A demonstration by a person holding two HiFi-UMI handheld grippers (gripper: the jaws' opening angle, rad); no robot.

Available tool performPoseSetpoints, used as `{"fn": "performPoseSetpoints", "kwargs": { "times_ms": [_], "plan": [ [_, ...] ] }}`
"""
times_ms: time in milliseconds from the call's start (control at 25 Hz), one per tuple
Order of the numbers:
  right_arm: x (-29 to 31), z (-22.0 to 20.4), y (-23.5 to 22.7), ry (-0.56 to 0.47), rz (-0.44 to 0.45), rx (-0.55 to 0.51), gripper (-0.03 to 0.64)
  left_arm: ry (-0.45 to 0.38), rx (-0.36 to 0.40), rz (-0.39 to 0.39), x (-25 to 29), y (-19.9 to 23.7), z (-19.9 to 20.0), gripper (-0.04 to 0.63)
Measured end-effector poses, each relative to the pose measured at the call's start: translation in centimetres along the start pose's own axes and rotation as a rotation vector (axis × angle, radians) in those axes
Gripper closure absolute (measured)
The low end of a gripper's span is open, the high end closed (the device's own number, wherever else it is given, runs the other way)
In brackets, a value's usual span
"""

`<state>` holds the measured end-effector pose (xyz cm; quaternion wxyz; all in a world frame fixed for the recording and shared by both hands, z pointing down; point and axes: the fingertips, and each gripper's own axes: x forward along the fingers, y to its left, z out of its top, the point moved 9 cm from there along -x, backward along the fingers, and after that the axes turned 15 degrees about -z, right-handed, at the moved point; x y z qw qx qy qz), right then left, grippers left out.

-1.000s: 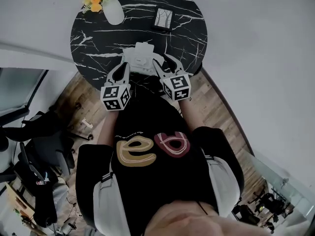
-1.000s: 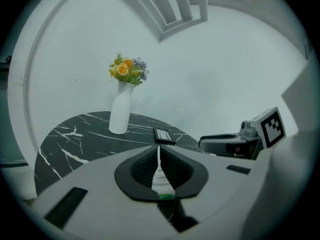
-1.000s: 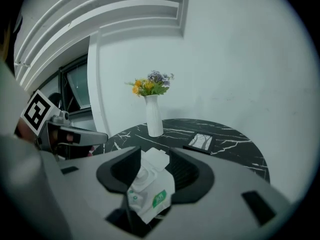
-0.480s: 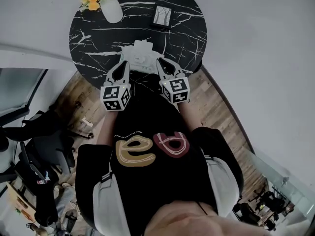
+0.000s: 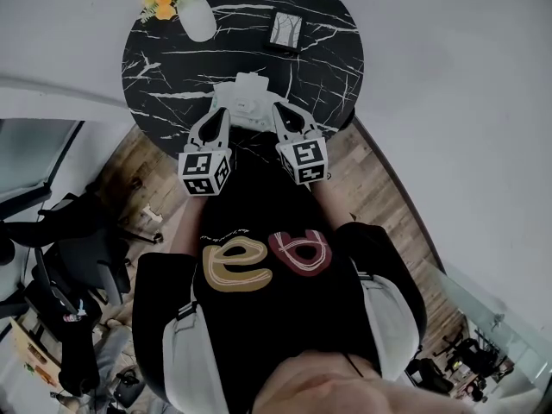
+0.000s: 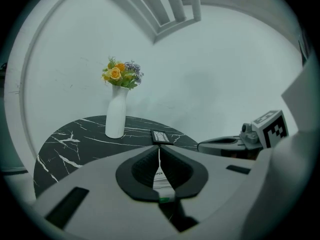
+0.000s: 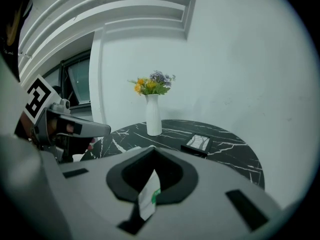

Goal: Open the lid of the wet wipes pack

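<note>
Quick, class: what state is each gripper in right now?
Left gripper: closed on the pack.
Right gripper: jaws just closed, also on the pack.

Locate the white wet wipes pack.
Head view: the white wet wipes pack lies at the near edge of the round black marble table, between the left gripper and the right gripper, whose jaws have just closed on its flap.

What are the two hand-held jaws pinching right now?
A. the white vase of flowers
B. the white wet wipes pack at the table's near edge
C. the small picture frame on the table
B: the left gripper and the right gripper, whose jaws have just been closing, each pinch a white flap of the wet wipes pack. The vase and the picture frame sit apart, farther back.
</note>
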<state>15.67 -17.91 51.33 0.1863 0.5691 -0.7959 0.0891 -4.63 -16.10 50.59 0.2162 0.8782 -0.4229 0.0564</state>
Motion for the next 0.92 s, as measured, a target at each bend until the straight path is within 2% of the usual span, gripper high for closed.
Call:
{"fn": "performPoseSetpoints", "kwargs": {
  "times_ms": [640,920],
  "plan": [
    [0.9,-0.7,-0.2,0.06,-0.002,-0.093,0.607,0.027,-0.005,0.014,0.5,0.5,-0.8,0.575],
    [1.2,-0.6,-0.5,0.057,0.006,-0.095,0.607,0.053,0.035,0.006,1.0,0.2,-0.9,0.575]
  ]
}}
